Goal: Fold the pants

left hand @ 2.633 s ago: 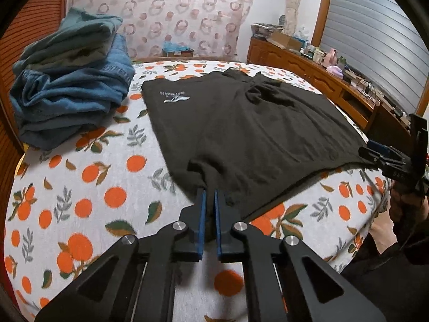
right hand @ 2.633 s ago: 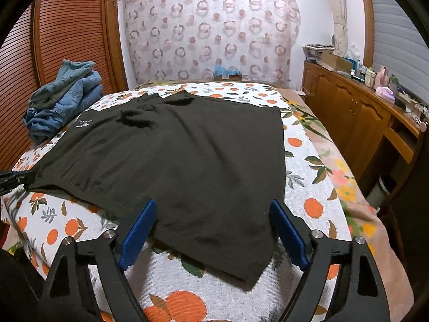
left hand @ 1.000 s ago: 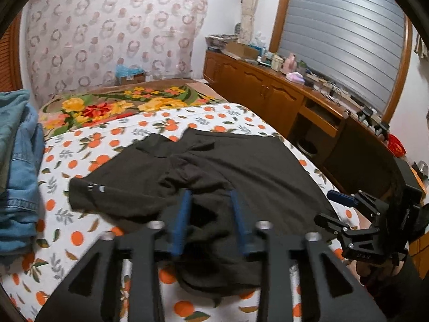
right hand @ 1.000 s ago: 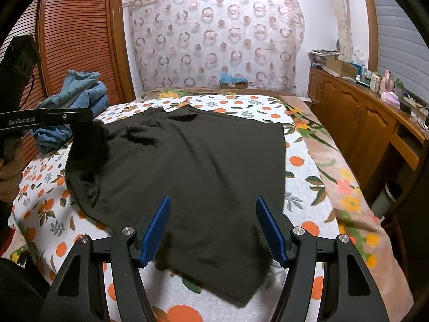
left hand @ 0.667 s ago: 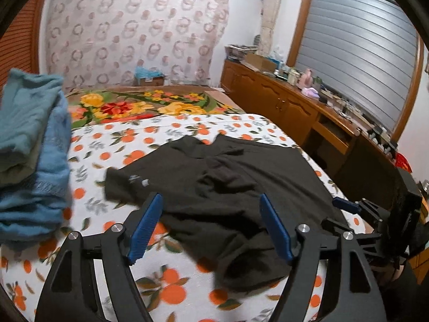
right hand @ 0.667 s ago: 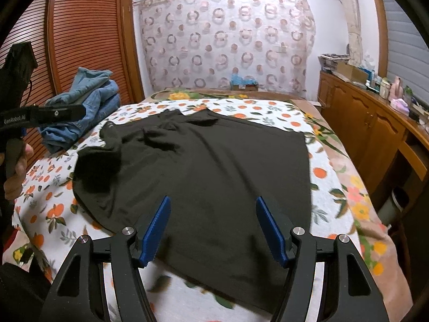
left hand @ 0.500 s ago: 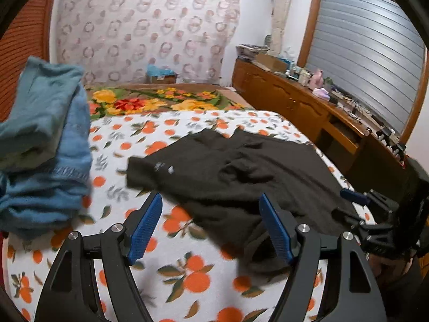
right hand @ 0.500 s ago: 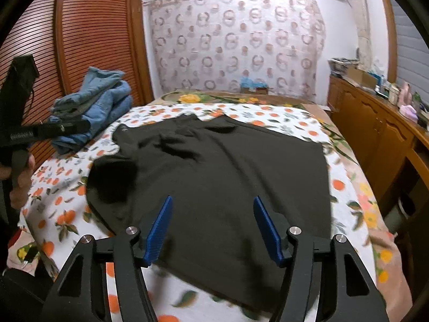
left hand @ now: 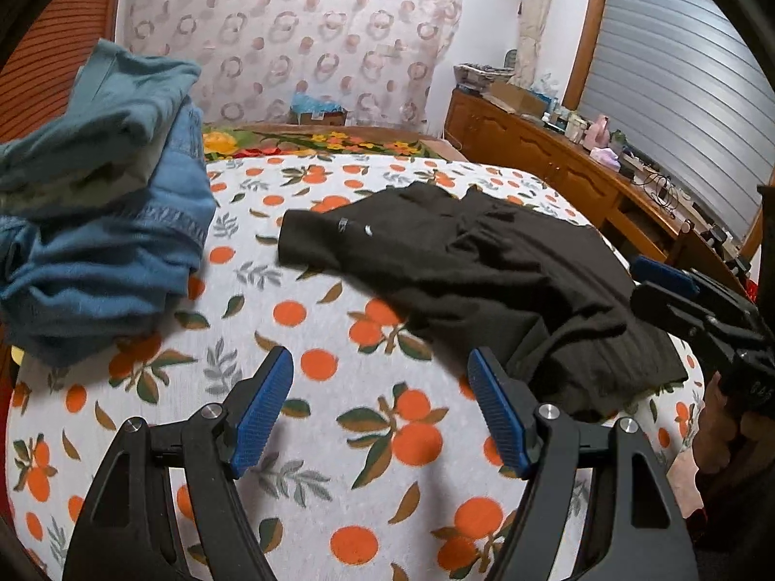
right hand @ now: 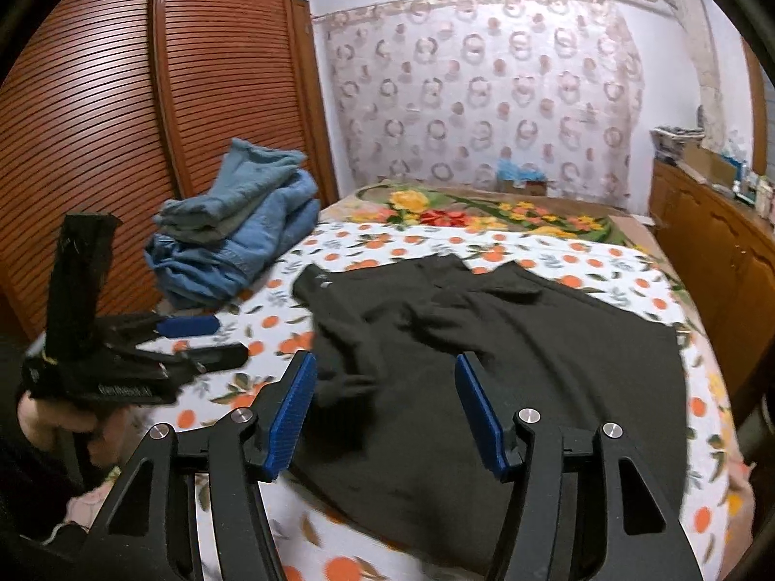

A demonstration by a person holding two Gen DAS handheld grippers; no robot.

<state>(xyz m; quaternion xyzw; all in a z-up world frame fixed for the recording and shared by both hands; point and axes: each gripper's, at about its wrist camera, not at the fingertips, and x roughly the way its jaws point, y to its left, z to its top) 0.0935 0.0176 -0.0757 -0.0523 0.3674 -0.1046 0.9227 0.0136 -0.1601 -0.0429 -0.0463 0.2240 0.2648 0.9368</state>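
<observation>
Black pants (left hand: 489,271) (right hand: 508,353) lie on the bed, their left edge flipped over into a rumpled fold. My left gripper (left hand: 380,402) hovers open over bare bedspread, to the left of the pants' near corner, with nothing between its blue pads (left hand: 261,409). In the right wrist view it shows from the side (right hand: 203,339), held by a hand. My right gripper (right hand: 385,406) stands open above the near part of the pants, nothing pressed by its pads (right hand: 479,416). It also shows at the right edge of the left wrist view (left hand: 668,285).
A pile of folded jeans and blue clothes (left hand: 92,203) (right hand: 232,227) sits at the bed's left side by a slatted wooden wardrobe (right hand: 135,121). A wooden sideboard with clutter (left hand: 581,169) runs along the right. The orange-print bedspread (left hand: 300,435) covers the bed.
The left gripper opened, let the pants' edge drop folded over, and drew back leftward over the bedspread. The right gripper shifted left along the pants, its jaws slightly narrower.
</observation>
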